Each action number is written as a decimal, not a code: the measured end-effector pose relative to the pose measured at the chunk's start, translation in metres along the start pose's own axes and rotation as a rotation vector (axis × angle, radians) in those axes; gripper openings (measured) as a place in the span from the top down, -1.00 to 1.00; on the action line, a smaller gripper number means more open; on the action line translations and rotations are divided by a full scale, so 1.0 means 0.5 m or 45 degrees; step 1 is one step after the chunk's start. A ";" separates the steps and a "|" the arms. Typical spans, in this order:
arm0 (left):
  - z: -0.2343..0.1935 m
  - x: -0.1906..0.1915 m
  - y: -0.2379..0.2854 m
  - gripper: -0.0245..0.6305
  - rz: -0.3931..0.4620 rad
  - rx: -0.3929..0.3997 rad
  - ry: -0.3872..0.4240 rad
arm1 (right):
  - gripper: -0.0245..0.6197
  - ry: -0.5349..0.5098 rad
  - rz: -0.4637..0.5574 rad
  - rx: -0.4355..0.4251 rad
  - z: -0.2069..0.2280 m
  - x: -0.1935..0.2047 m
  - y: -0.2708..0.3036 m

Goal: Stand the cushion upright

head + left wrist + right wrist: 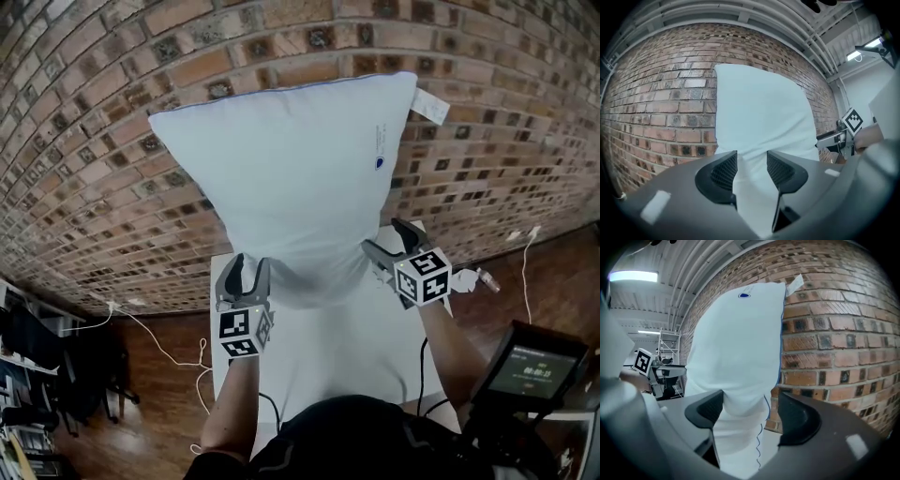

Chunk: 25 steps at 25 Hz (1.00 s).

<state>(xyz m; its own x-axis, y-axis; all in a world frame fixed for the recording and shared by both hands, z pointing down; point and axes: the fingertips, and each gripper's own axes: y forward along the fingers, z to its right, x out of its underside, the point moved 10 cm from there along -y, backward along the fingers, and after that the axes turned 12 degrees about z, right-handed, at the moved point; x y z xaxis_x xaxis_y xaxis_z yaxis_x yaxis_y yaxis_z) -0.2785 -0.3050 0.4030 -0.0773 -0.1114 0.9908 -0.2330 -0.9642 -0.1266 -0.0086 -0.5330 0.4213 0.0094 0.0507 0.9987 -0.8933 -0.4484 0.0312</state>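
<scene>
A pale blue cushion (291, 178) stands upright on the white table (356, 347), leaning back on the brick wall (94, 141). My left gripper (244, 277) is at its lower left corner and my right gripper (386, 246) at its lower right corner. In the left gripper view the cushion (759, 112) rises just beyond the left gripper (751, 161), whose jaws stand apart with no pad pressing on it. In the right gripper view the cushion's edge (736, 343) sits between the jaws of the right gripper (750, 404), and a gap with brick showing separates it from the right-hand pad.
A white label (431, 108) sticks out of the cushion's top right corner. A small screen on a stand (534, 366) is at the lower right. Cables (178, 352) trail over the wooden floor left of the table. The table is narrow, with its edges close to both grippers.
</scene>
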 end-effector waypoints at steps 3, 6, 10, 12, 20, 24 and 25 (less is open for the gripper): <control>0.011 -0.008 -0.021 0.42 0.022 -0.006 -0.031 | -0.24 -0.006 0.022 0.003 -0.011 -0.017 -0.020; 0.022 -0.023 -0.038 0.46 0.039 0.004 -0.049 | -0.22 0.009 0.046 0.007 -0.019 -0.031 -0.046; 0.034 -0.036 -0.066 0.82 0.050 -0.001 -0.089 | -0.07 0.027 0.078 -0.009 -0.035 -0.054 -0.073; 0.049 -0.040 -0.082 0.91 0.051 0.021 -0.107 | 0.17 0.035 0.103 -0.037 -0.047 -0.064 -0.087; 0.105 -0.072 -0.153 0.91 0.030 0.064 -0.113 | 0.77 0.081 0.164 -0.145 -0.091 -0.093 -0.135; 0.106 -0.075 -0.191 0.91 -0.004 0.054 -0.087 | 0.90 0.088 0.172 -0.155 -0.122 -0.091 -0.158; 0.103 -0.076 -0.199 0.91 -0.015 0.055 -0.076 | 0.90 0.092 0.171 -0.157 -0.131 -0.092 -0.165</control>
<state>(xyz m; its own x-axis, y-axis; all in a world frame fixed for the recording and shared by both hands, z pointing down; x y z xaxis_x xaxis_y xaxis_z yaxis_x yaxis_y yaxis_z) -0.2023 -0.2174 0.3803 -0.0168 -0.1127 0.9935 -0.1913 -0.9749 -0.1138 0.0350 -0.4401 0.3701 -0.1420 0.0634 0.9878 -0.9327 -0.3428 -0.1121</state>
